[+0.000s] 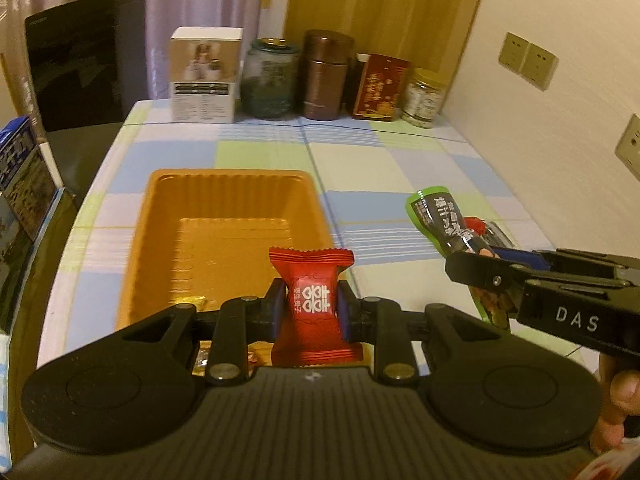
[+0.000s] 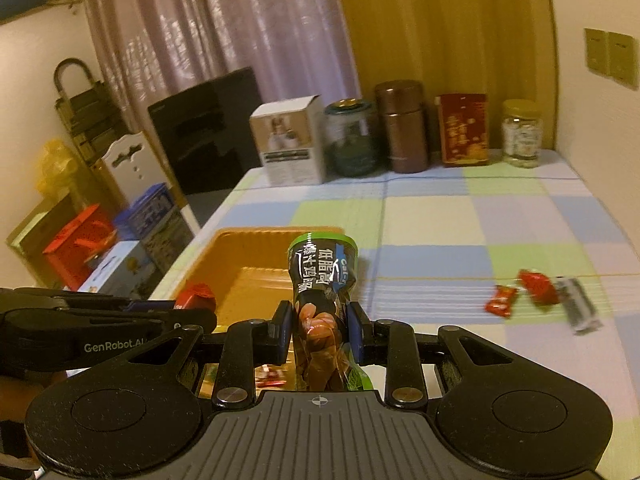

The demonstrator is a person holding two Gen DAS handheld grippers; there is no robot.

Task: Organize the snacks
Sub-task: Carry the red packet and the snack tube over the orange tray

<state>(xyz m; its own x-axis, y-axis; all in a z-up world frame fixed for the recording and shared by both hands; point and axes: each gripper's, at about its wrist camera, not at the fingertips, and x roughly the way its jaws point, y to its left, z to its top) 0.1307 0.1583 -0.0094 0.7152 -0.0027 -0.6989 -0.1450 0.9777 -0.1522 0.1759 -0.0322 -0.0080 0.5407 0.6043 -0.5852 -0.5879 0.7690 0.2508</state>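
- Gold plastic tray sits near the counter's left edge, ready to collect snacks.
- My left hand-held gripper pinches a red candy above the tray, apparently for dropping in.
- My right hand-held gripper pinches a green snack pouch beside the tray.
- Three loose wrapped snacks wait near the right edge.

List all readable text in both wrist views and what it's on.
"DAS": side of the right tongs.
"GenRobot.AI", last letters partly cut off: side of the left tongs.
"囍": red candy held in the left tongs; the small characters beside it are too blurred.
Green snack packet held in the right tongs: Chinese print, too blurred.
Box and jar labels at the back: unreadable.
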